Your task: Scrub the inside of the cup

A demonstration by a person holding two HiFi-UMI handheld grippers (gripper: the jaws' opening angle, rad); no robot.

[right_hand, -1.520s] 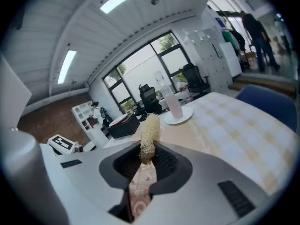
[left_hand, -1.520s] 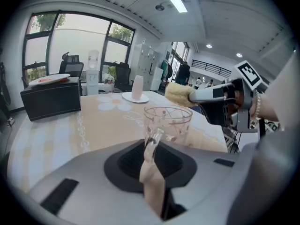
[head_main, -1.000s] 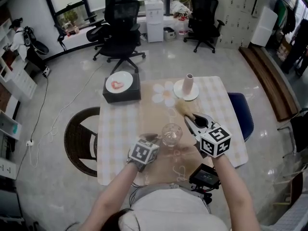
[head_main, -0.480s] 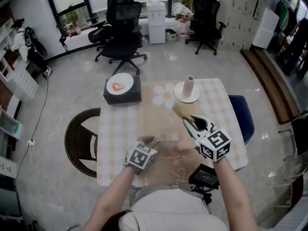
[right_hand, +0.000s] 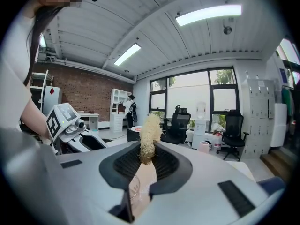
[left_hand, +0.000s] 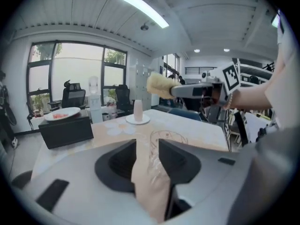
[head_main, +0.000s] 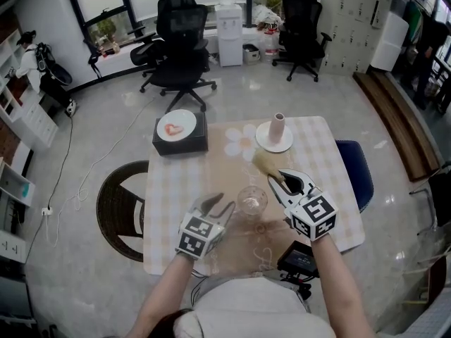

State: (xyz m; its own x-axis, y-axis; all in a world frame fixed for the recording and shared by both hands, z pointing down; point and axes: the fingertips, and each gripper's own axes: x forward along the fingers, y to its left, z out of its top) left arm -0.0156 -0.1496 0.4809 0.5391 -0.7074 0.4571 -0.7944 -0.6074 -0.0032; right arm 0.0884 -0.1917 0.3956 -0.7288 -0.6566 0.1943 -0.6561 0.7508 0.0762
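Note:
A clear glass cup (head_main: 251,199) stands upright on the checked table (head_main: 169,189). My left gripper (head_main: 220,203) is just left of it and raised. Its jaws have just been opening and now stand open, with nothing pressed between them. In the left gripper view, the cup (left_hand: 164,137) shows beyond the left gripper (left_hand: 147,146). My right gripper (head_main: 277,177) hovers right of the cup, shut on a tan loofah scrubber (head_main: 265,162). The scrubber (right_hand: 150,130) sticks out past the right gripper (right_hand: 147,156), and the cup (right_hand: 136,189) is low beneath it.
A black box (head_main: 180,141) with a white plate on top sits at the table's far left. A white saucer (head_main: 273,143) holding a pink vase is far right. A black device (head_main: 299,258) lies at the near edge. There is a wicker chair (head_main: 116,206) on the left and a blue seat (head_main: 356,171) on the right.
My left gripper has let go of the cup, opened wide and lifted up and away to the left. The cup stays on the table. The right gripper has barely moved.

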